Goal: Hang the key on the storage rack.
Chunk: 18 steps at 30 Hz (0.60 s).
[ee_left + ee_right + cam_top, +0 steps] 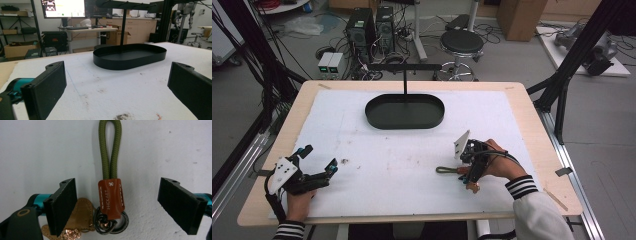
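The right gripper (468, 172) hangs directly over a keychain (110, 195) lying flat on the white mat (402, 165), well to the near right of the black oval tray (404, 111) with its hanger stand. Its jaws are spread wide, gripping nothing, and the keychain sits squarely in the gap between them. The olive cord loop (110, 147) runs straight away from the gripper, along the line the jaws point (so the long axis is parallel to the pads, not across them). The brown leather tab (111, 197), stamped with lettering, lies about level with the pad tips; the dark metal rings (111, 221) and a tan leather fob (81, 213) bunch up nearer the gripper body, the fob partly tucked behind one jaw.

As I judge it, closing straight in would pinch the leather tab across its narrow width, with little turning needed.

The left gripper (319, 165) rests far off on the tray's near left side, jaws also released and empty, pointing toward the tray. The right hand (499, 162) is plainly the nearer one.
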Tool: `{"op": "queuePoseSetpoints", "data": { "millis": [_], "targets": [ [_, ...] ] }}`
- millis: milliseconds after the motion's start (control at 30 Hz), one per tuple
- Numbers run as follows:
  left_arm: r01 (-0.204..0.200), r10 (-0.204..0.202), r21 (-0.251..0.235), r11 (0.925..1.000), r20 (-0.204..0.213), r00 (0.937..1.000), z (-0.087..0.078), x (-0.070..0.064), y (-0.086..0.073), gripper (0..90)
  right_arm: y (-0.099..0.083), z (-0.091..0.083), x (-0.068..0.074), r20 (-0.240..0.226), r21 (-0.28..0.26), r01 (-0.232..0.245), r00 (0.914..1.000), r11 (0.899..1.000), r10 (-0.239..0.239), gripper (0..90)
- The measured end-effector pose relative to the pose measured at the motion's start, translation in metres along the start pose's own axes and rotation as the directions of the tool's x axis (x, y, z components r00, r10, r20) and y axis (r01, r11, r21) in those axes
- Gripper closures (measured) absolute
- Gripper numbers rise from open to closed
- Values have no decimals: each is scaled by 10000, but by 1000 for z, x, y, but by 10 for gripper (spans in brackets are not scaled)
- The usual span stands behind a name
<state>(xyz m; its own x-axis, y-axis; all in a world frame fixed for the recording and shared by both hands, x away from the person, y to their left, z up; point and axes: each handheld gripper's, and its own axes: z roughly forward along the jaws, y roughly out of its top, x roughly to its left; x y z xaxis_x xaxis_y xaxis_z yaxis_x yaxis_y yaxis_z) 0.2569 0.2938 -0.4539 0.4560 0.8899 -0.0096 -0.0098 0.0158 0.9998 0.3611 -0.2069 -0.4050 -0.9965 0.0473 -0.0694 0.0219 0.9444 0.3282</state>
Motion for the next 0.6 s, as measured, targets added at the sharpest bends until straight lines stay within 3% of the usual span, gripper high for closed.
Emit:
{"op": "queuePoseSetpoints", "data": {
  "millis": [300, 600],
  "targets": [
    [4, -4, -2, 10000, -1, 10000, 0, 0, 0, 24, 2, -1, 0, -289, 368, 259, 9993, 9990, -248, 390],
    [24, -24, -10, 10000, -6, 10000, 0, 0, 0, 24, 4, -1, -1, -389, 683, 399, 9985, 9969, -373, 501]
  ]
}}
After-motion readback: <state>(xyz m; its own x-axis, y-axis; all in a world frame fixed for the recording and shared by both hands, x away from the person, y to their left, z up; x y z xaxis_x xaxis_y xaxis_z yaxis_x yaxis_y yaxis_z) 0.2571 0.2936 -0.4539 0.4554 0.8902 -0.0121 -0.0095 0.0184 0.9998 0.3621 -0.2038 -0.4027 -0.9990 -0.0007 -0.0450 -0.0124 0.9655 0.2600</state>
